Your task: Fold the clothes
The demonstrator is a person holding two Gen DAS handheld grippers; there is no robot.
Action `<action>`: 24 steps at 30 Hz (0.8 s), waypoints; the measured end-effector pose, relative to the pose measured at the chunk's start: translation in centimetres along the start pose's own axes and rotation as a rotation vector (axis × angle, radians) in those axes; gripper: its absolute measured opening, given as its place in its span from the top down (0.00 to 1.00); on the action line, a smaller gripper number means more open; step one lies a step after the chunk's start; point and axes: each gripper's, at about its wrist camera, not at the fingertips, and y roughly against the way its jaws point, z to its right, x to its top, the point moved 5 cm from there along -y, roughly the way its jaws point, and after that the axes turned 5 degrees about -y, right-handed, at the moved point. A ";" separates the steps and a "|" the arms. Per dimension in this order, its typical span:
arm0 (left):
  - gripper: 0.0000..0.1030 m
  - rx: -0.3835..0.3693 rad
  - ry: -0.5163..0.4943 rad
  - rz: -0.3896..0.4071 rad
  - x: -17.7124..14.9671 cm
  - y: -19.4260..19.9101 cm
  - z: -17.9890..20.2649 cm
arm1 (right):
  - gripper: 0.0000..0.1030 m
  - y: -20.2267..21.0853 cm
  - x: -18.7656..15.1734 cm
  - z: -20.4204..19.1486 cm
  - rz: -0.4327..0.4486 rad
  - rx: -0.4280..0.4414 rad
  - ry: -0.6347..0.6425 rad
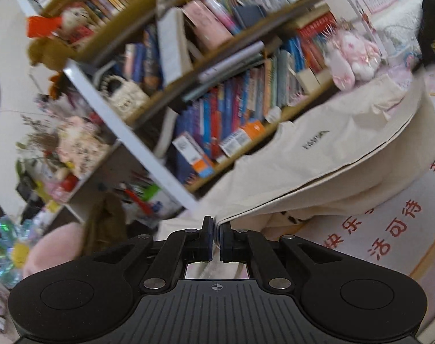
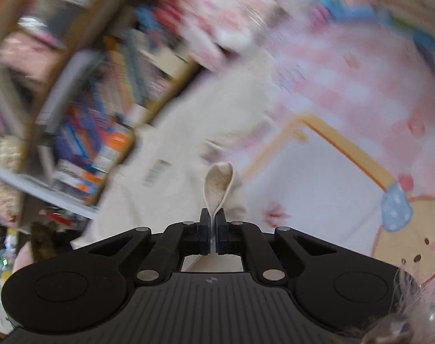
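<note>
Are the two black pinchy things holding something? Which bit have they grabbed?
Yes. Both hold the cream garment. The left tool is shut on its edge, near a corner. The right tool is shut on a folded loop of its fabric.

Left tongs point(image 1: 216, 229) are pinched tight, black jaws nearly meeting, a cream cotton garment point(image 1: 318, 154) edge clamped between the pads. Right tongs point(image 2: 213, 218) are closed just the same, gripping a fold of that cream fabric that loops up past the fingertips.

Both grippers point(image 1: 216, 230) point(image 2: 213, 223) are matte black. Ribbed bases carry a small crosshair mark. Silver pivot screws dot the linkages.
</note>
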 end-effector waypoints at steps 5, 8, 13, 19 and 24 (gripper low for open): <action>0.96 -0.033 0.047 0.061 -0.9 3.8 -3.4 | 0.97 9.1 0.3 -7.8 0.191 0.197 0.218; 0.96 -0.172 0.016 -0.001 -3.8 4.9 -2.4 | 0.97 13.8 -1.7 -7.7 0.264 0.149 0.300; 0.94 -0.363 -0.040 -0.120 -9.3 5.5 1.5 | 0.97 9.9 -9.8 3.9 -0.053 -0.189 -0.004; 0.94 -0.406 -0.121 -0.192 -13.4 5.0 3.9 | 0.97 9.4 -13.8 7.7 -0.028 -0.243 -0.094; 0.89 -0.456 -0.160 -0.202 -15.0 6.0 5.1 | 0.97 10.6 -14.4 7.6 0.029 -0.242 -0.088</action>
